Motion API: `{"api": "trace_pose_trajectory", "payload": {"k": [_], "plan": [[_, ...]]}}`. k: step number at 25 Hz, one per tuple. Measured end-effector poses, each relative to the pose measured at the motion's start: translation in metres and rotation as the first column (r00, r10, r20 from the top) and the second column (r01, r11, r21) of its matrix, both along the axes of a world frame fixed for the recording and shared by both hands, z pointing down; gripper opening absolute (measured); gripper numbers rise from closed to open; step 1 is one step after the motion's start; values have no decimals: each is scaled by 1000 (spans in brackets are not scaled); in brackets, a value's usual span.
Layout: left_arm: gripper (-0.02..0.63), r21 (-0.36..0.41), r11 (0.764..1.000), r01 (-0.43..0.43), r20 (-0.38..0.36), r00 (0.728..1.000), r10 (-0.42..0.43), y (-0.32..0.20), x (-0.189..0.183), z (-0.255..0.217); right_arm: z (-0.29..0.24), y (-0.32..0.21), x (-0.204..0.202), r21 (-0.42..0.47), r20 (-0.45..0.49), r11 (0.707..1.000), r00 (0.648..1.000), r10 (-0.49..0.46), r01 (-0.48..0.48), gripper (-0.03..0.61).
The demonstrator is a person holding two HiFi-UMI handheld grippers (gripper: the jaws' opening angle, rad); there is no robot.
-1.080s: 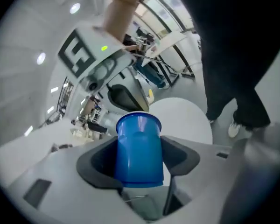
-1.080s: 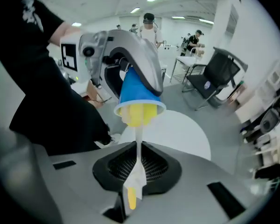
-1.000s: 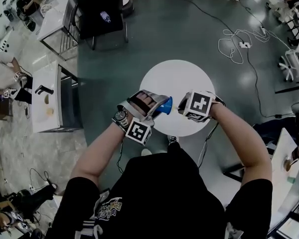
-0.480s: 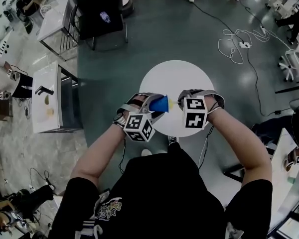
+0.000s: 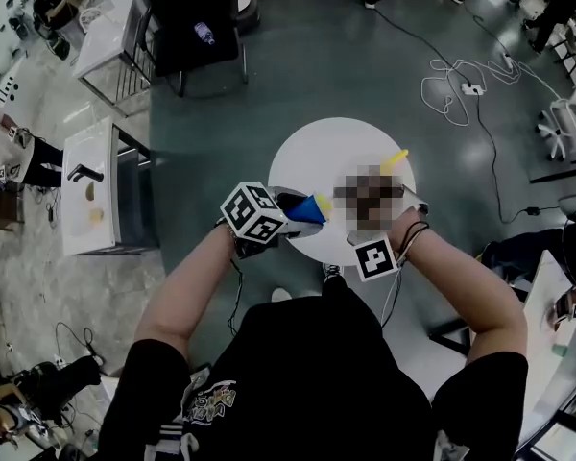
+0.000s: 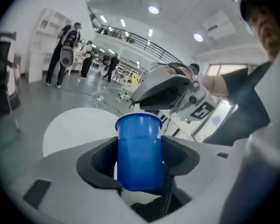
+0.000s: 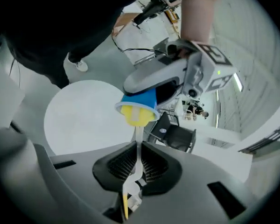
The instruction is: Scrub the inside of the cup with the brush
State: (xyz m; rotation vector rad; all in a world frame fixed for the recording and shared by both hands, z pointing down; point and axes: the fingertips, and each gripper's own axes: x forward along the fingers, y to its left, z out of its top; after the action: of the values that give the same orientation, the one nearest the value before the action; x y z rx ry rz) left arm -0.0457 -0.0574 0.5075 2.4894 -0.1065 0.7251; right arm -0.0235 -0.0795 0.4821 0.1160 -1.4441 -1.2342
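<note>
The left gripper point(image 6: 139, 166) clamped a blue plastic cup point(image 6: 139, 139) between its jaws, the cup's mouth pointing away toward the right gripper point(image 7: 137, 161). That gripper's jaws were closed on the thin white handle of a yellow sponge-headed brush point(image 7: 136, 114). The sponge head sat inside the cup's mouth, above a round white table point(image 7: 79, 120).

Round surface point(image 5: 312, 147): bare on every side of both grippers. Cup point(image 6: 139, 148) mouth: filled by the brush point(image 7: 136, 115) head. Left gripper point(image 6: 140, 164) and right gripper point(image 7: 137, 164) face each other at close range, leaving a narrow gap.
</note>
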Motion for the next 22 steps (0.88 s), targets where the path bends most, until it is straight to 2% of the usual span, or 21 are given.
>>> {"api": "trace_pose_trajectory", "payload": {"k": [1,3,4,5,6,8,9,10,11,12,13,14,16,19,22], "plan": [[278,-89,996,-5,-15,1000,4,4,-1,1,1,0,5,42,-67,999,997,-29,32,40],[278,-228,974,-17,-48,999,6,12,-1,1,3,5,6,58,-74,997,996,-46,50,40],[278,-250,968,-21,-57,998,6,14,-1,0,5,8,5,29,-36,999,999,-31,33,40],[278,-233,972,-21,-56,998,8,14,0,-1,8,12,3,-18,16,1000,1000,-4,4,40],[278,-181,983,-18,-42,999,10,12,1,-1,9,15,0,-67,69,997,997,29,-24,40],[278,-13,1000,-15,16,1000,15,5,2,0,7,9,-3,-99,120,993,990,78,-66,40],[278,88,996,-23,57,998,18,0,1,0,4,3,-2,-92,115,992,989,97,-86,41],[278,192,981,-41,102,995,21,-4,1,1,4,-4,3,-89,92,990,989,120,-112,40],[278,293,954,-67,147,989,24,-8,0,1,6,-9,9,-103,63,984,986,152,-145,41],[278,391,915,-100,190,981,26,-11,0,0,9,-12,15,-138,50,973,980,193,-184,41],[278,482,865,-137,229,973,26,-13,0,-2,11,-12,19,-189,54,956,969,239,-225,41],[278,566,805,-177,266,964,25,-15,0,-4,13,-12,20,-245,66,933,956,286,-262,41],[278,701,663,-262,334,942,19,-18,0,-9,16,-9,21,-358,78,876,925,373,-323,40],[278,817,444,-368,411,911,-3,-18,0,-12,16,0,22,-529,55,757,875,482,-384,40],[278,872,239,-428,446,895,-24,-15,2,-17,17,9,22,-684,7,600,818,575,-416,40]]}}
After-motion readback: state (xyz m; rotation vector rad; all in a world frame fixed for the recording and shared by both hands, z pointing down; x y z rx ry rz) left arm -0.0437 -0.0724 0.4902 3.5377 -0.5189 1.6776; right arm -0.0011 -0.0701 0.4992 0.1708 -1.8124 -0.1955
